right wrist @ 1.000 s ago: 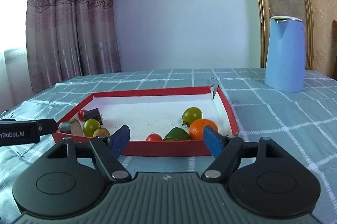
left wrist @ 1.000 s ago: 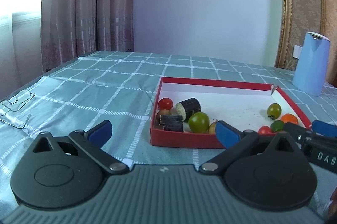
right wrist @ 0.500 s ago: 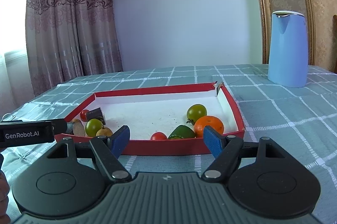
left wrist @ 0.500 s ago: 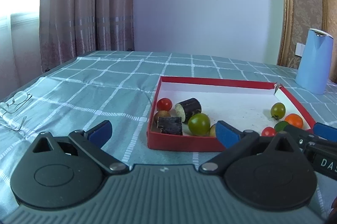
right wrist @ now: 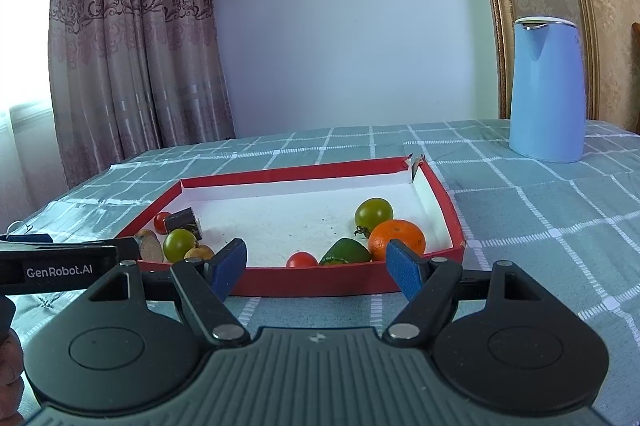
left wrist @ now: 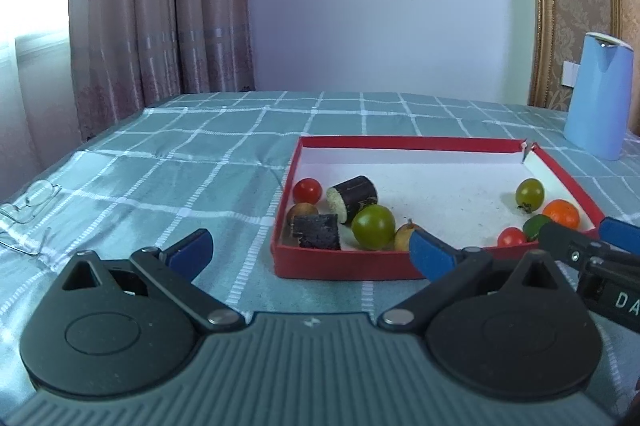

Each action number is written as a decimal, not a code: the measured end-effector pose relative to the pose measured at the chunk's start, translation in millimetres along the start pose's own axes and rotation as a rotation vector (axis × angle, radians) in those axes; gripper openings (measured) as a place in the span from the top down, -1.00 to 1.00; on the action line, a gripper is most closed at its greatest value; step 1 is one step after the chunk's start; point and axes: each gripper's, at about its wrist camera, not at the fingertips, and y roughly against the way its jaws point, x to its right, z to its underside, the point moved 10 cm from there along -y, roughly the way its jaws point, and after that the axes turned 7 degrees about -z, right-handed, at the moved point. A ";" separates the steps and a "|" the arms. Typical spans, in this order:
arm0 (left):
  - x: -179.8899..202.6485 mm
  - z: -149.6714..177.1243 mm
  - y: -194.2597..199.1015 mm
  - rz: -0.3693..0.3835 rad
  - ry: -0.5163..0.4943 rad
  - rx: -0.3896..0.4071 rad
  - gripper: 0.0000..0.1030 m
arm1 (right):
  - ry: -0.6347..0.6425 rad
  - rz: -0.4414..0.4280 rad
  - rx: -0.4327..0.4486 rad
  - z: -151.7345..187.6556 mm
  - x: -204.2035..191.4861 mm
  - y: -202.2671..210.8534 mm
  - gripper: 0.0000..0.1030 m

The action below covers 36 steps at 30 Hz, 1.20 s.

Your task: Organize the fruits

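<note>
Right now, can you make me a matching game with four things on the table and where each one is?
Things:
1. orange
2. blue jug
3. glasses
4. dark cut stick piece

Places:
A. on the cloth, far left of the red box
B. inside the box, right end
C. inside the box, left end
D. on the cloth beyond the box's right corner

Pairs: 1-B, 2-D, 3-A, 4-C
</note>
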 end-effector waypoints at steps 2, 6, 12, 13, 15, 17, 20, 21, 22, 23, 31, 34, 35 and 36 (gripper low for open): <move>-0.5 0.0 -0.9 0.012 0.017 -0.006 -1.00 | 0.001 0.001 0.002 0.3 -0.2 0.4 -0.49; -3.7 2.2 -5.8 0.010 0.034 -0.032 -1.00 | 0.000 0.000 0.008 0.1 -0.6 1.5 -0.49; -3.8 3.8 -8.7 0.012 0.038 -0.036 -1.00 | 0.000 -0.002 0.008 0.4 -1.4 1.6 -0.49; -3.9 3.3 -8.1 0.008 0.037 -0.031 -1.00 | 0.000 -0.002 0.010 0.2 -1.4 1.6 -0.49; -3.0 2.5 -7.4 0.006 0.032 -0.024 -1.00 | 0.000 -0.002 0.010 0.1 -1.6 1.4 -0.49; -1.1 2.0 -6.7 0.010 0.027 -0.021 -1.00 | 0.001 -0.002 0.011 0.1 -1.9 1.3 -0.49; 0.9 1.8 -5.8 0.006 0.017 -0.014 -1.00 | 0.000 -0.004 0.013 0.0 -1.7 1.5 -0.49; 1.5 1.7 -5.5 0.007 0.016 -0.014 -1.00 | 0.000 -0.003 0.013 -0.2 -1.6 1.5 -0.49; 1.6 1.4 -5.5 0.007 0.016 -0.014 -1.00 | 0.000 -0.003 0.013 -0.2 -1.5 1.7 -0.49; 1.5 1.4 -5.5 0.005 0.013 -0.013 -1.00 | -0.001 -0.003 0.014 -0.3 -1.7 1.6 -0.49; 4.0 0.5 -5.2 -0.002 0.003 -0.009 -1.00 | -0.011 -0.012 0.019 -1.7 -0.7 3.8 -0.49; 6.0 0.6 -5.3 -0.005 -0.003 -0.008 -1.00 | -0.015 -0.015 0.021 -1.8 0.0 4.0 -0.49; 6.8 0.4 -5.7 -0.005 -0.004 -0.007 -1.00 | -0.017 -0.016 0.020 -1.9 -0.1 3.9 -0.49; 7.3 0.3 -5.7 -0.006 -0.005 -0.007 -1.00 | -0.019 -0.016 0.021 -1.9 0.0 4.1 -0.49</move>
